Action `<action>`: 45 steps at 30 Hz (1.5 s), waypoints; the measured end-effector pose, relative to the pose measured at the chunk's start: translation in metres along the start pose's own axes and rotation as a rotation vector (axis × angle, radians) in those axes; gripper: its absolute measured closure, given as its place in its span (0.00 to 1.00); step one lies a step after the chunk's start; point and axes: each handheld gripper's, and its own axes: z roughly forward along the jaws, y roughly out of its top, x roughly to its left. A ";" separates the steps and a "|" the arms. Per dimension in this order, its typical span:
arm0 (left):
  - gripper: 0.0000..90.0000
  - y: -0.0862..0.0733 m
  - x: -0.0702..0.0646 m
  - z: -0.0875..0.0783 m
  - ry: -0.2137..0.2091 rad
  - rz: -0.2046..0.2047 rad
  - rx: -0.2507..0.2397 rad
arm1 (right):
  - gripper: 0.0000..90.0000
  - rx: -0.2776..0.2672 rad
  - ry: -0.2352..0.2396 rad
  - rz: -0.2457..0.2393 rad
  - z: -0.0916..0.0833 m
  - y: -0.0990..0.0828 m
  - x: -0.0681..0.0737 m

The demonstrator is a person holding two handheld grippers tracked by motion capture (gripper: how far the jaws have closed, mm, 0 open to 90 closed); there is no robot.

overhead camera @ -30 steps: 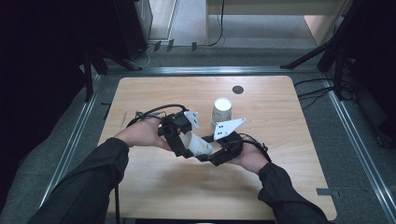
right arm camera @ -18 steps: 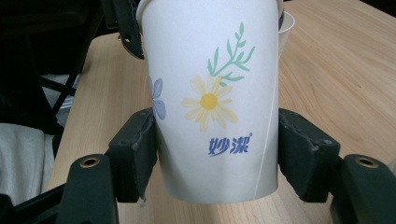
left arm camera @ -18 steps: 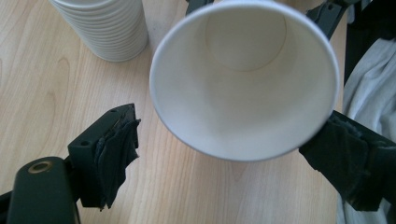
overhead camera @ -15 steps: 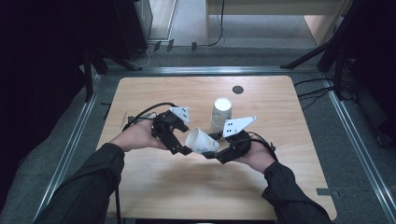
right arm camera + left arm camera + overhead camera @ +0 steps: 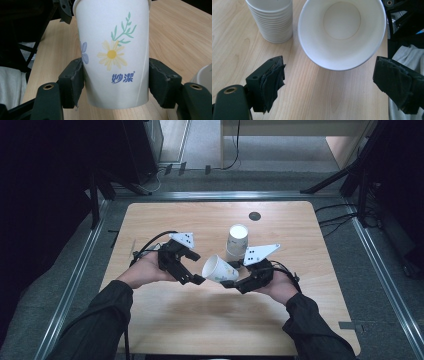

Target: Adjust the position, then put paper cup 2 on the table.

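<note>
Two grippers meet low over the near half of the wooden table [image 5: 310,320], each in one of the person's hands, the dark sleeves coming in from the near edge. The right gripper [image 5: 231,283] clamps a single paper cup [image 5: 218,268] by its lower wall — in the right gripper view both black pads press against the cup's sides, one just left of the blue flower, the other past the printed blue characters and the yellow daisy. The cup hangs tipped on its side above the wood, its open mouth turned toward the left gripper [image 5: 196,268].

That left gripper stands just beside the cup's rim but apart from it. Its jaws have just been opening, and they are spread wide now with nothing between the pads; in the left gripper view the cup's white inside [image 5: 342,32] faces straight down the gap, beyond the jaw tips.

Farther back, just behind the tipped cup, a stack of paper cups [image 5: 237,241] stands upright on the table, near the right gripper's grey plate. Beyond it, close to the far edge, a small dark round hole [image 5: 255,216] sits in the tabletop.
</note>
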 end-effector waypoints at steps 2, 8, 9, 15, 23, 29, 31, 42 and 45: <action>0.12 -0.001 0.000 0.001 -0.001 -0.007 -0.008 | 0.38 0.000 -0.001 0.003 -0.001 0.000 0.000; 0.12 -0.009 0.002 0.004 -0.004 -0.031 -0.051 | 0.38 -0.003 -0.010 0.005 -0.006 -0.003 -0.001; 0.12 -0.011 0.002 0.005 -0.008 -0.035 -0.054 | 0.38 -0.007 -0.012 0.004 -0.007 -0.003 -0.002; 0.12 -0.019 0.001 0.010 -0.012 -0.068 -0.106 | 0.38 -0.020 -0.012 0.012 -0.010 -0.004 -0.003; 0.12 -0.030 -0.003 0.024 -0.040 -0.102 -0.162 | 0.38 -0.033 -0.002 0.030 -0.012 -0.009 -0.004; 0.12 -0.031 -0.004 0.029 -0.055 -0.111 -0.196 | 0.38 -0.027 0.013 0.029 -0.010 -0.010 -0.004; 0.12 -0.031 -0.005 0.030 -0.061 -0.112 -0.208 | 0.38 -0.023 0.014 0.030 -0.009 -0.010 -0.003; 0.12 -0.030 -0.008 0.031 -0.064 -0.118 -0.268 | 0.38 -0.020 0.038 0.029 -0.004 -0.011 -0.002; 0.12 -0.030 -0.008 0.031 -0.068 -0.124 -0.284 | 0.38 -0.028 0.044 0.025 -0.003 -0.011 -0.002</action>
